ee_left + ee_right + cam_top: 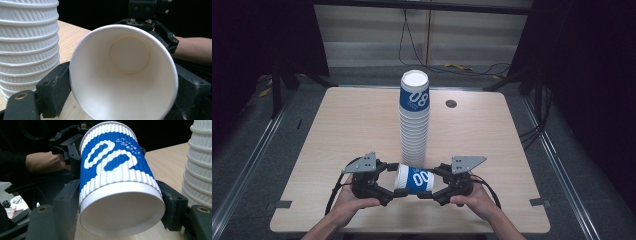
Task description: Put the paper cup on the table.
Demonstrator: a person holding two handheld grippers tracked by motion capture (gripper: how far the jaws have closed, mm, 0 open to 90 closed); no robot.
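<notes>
Blue-and-white paper cup lies sideways just in front of the cup stack, clamped at its rim by the left gripper and at its base by the right gripper.

blue-and-white paper cup lies on side near front of wooden counter, rim toward left claw, base toward right claw; each claw clamps one end. tall stack of cups stands upright just behind.
</notes>
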